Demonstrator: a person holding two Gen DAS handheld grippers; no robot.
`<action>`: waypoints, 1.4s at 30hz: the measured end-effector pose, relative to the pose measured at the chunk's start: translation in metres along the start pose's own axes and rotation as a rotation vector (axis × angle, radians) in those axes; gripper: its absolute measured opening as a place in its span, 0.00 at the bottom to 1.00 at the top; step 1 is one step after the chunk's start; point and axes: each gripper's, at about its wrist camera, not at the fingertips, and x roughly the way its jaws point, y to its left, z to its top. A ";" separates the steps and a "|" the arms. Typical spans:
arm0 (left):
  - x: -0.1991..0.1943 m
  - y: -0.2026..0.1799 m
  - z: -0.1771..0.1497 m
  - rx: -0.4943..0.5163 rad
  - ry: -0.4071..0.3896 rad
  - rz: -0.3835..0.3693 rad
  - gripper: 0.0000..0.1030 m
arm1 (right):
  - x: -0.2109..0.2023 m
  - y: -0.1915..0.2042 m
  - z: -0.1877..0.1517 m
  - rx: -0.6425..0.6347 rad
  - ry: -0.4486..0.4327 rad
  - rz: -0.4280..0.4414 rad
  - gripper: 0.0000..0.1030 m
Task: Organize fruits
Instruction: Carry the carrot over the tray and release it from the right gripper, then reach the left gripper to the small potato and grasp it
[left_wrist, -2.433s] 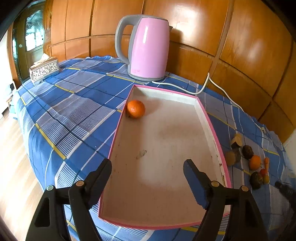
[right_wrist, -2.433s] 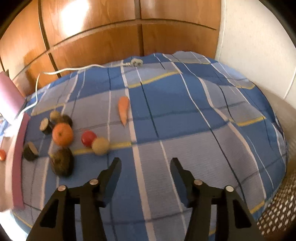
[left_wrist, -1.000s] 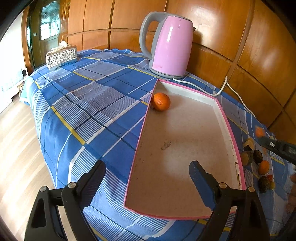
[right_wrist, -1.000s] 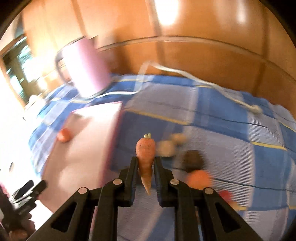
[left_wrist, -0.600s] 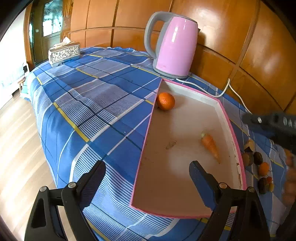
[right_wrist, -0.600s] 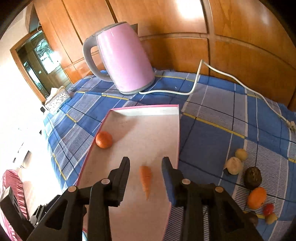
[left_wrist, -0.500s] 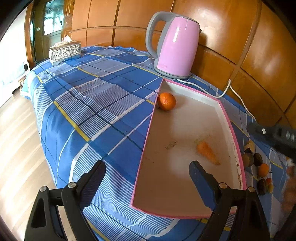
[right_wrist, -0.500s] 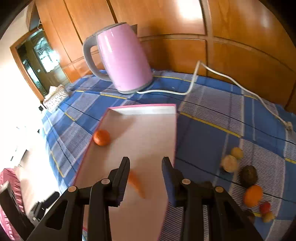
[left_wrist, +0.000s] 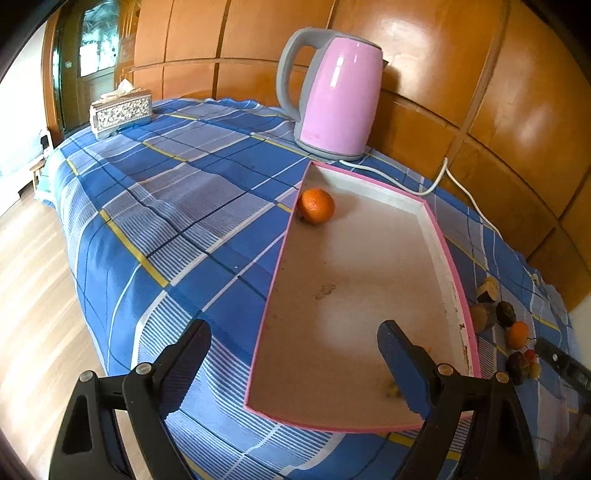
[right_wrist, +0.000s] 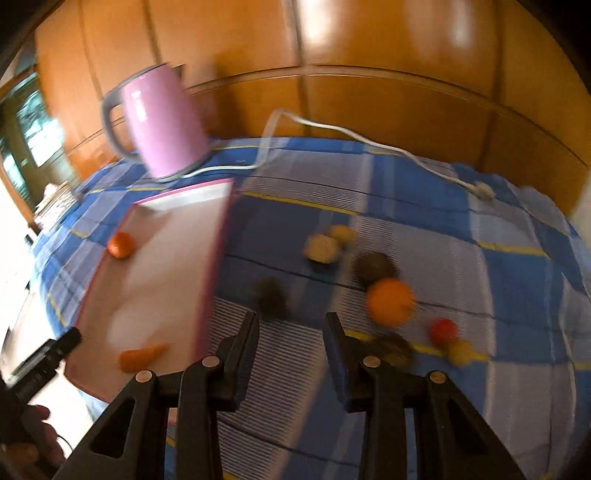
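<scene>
Right wrist view: the carrot was in the tray

Right wrist view showed the carrot (right_wrist: 140, 356) lying down in the near corner of the pink tray (right_wrist: 216, 266), close to the rim. One second before, the right gripper (right_wrist: 290, 341) had squeezed that carrot between its fingers. Now its fingers stood apart with nothing between them, so the drop was done. One tangerine (right_wrist: 121, 244) sat at the far end of the tray, well apart from the carrot.

The view had swung away from the tray toward the loose pile on the blue checked cloth (right_wrist: 461, 266) (all a bit blurry): a bigger orange (right_wrist: 389, 302), a small red fruit (right_wrist: 443, 330), dark round ones and pale ones. I think one of these was the next to fetch.

The left gripper (left_wrist: 295, 354) hovered over the tray's near end, spread wide and holding nothing, just as it had been. In its view the carrot was mostly hidden behind one finger. The pink kettle (left_wrist: 338, 98) stood behind the tray.
</scene>
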 end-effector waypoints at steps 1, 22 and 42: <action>0.000 -0.001 0.000 0.004 0.000 -0.002 0.89 | -0.004 -0.010 -0.004 0.023 -0.005 -0.022 0.35; -0.013 -0.050 -0.005 0.172 0.000 -0.115 0.89 | -0.033 -0.135 -0.081 0.320 0.006 -0.295 0.35; -0.005 -0.146 0.020 0.398 0.075 -0.313 0.73 | -0.035 -0.157 -0.097 0.330 -0.018 -0.365 0.35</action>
